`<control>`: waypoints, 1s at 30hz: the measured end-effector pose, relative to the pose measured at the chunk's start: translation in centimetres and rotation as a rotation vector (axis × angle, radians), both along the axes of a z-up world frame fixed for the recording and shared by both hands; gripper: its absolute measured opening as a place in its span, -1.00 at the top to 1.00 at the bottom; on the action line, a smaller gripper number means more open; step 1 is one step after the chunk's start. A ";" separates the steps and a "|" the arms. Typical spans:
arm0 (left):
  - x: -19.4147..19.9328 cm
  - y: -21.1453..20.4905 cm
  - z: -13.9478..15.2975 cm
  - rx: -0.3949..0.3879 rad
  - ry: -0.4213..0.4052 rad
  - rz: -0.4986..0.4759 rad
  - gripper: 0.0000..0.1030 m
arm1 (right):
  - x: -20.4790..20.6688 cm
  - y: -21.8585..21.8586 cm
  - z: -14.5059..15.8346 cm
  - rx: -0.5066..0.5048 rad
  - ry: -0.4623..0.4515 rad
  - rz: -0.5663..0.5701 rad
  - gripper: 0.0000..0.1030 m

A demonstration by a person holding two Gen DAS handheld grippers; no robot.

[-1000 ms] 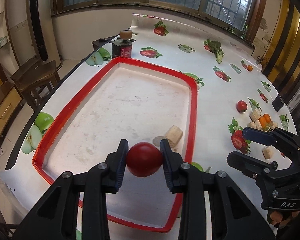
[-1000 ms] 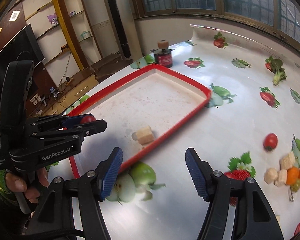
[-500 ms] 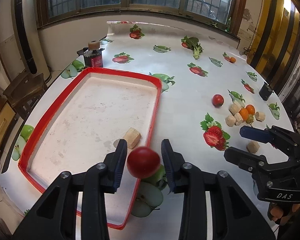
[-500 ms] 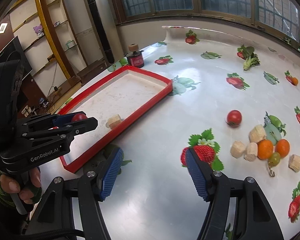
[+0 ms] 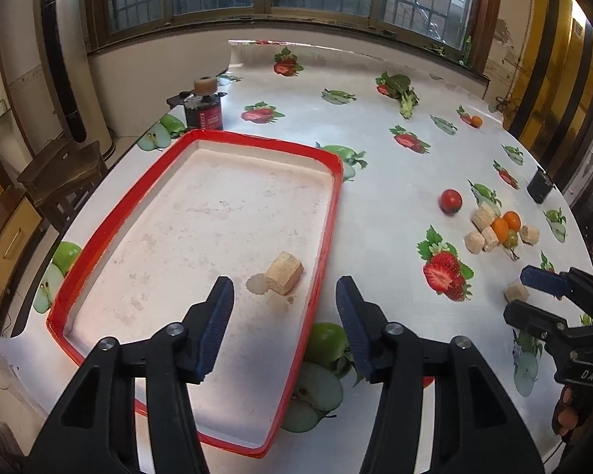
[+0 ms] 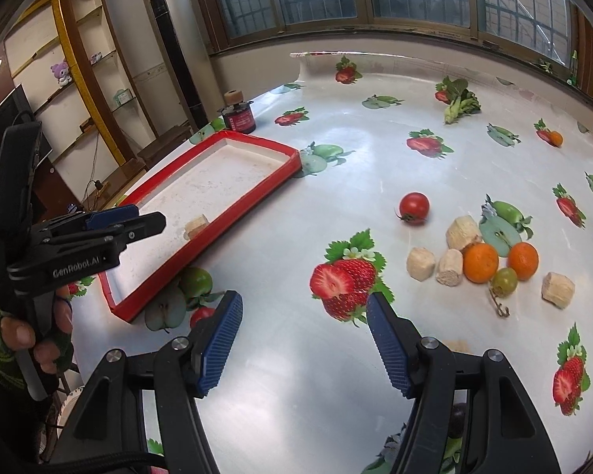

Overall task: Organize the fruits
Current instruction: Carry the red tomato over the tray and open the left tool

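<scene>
2 oranges (image 6: 480, 262), 2 tomatoes (image 6: 414, 205)

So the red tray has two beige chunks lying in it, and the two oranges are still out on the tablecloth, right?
Not quite. The red tray has only one beige chunk lying in it, near its right rim, as the left wrist view shows. The rest is right: the two oranges are still out on the tablecloth.

Dark jar (image 5: 203, 110) with a cork-like top beyond the table's (image 5: 375, 181) fruit-print cloth — tall grey floor unit (image 6: 176, 51) behind.
</scene>
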State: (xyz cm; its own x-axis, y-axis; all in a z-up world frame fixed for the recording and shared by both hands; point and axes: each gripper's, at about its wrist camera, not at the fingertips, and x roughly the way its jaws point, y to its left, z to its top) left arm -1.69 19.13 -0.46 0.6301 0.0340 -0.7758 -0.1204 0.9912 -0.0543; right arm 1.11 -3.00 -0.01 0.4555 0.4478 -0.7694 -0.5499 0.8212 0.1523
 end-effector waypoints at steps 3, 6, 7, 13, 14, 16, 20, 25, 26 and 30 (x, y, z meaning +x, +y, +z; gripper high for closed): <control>-0.2 -2.9 -1.2 -0.012 0.042 -0.119 -0.01 | 0.0 -0.8 -0.4 -0.004 0.013 -0.021 -0.30; -0.6 -7.2 -2.5 -0.012 0.081 -0.275 -0.02 | -0.2 -2.0 -0.2 -0.006 0.002 -0.046 -0.30; -0.7 -8.6 -3.0 0.005 0.097 -0.319 -0.02 | -0.2 -2.4 -0.2 -0.007 0.000 -0.057 -0.30; -1.6 -13.6 -4.6 0.033 0.142 -0.508 0.24 | -0.1 -5.4 0.4 -0.002 -0.005 -0.137 -0.30; -1.9 -13.8 -4.4 0.020 0.134 -0.531 0.39 | -0.1 -5.7 0.5 0.000 -0.005 -0.145 -0.30; -2.3 -13.9 -4.0 -0.005 0.125 -0.559 0.81 | -0.1 -6.0 0.6 0.003 -0.005 -0.153 -0.30; -2.8 -12.4 -3.5 -0.044 0.110 -0.536 0.98 | 0.0 -6.1 0.7 0.011 -0.011 -0.153 -0.30; -3.1 -10.9 -3.3 -0.104 0.129 -0.555 0.97 | -0.1 -5.5 0.8 0.020 -0.010 -0.141 -0.30; -3.3 -10.9 -3.3 -0.097 0.128 -0.555 0.96 | -0.2 -5.3 0.7 0.022 -0.010 -0.138 -0.30; -3.7 -11.3 -3.6 -0.077 0.139 -0.559 0.23 | -0.2 -5.1 0.7 0.029 -0.009 -0.138 -0.30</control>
State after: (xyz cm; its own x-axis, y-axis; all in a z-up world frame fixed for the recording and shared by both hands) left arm -5.37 7.80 -4.02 0.4278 -0.3341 -0.8398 0.4091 0.9001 -0.1497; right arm 0.89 -8.10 0.70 0.5210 0.4021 -0.7529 -0.4332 0.8846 0.1726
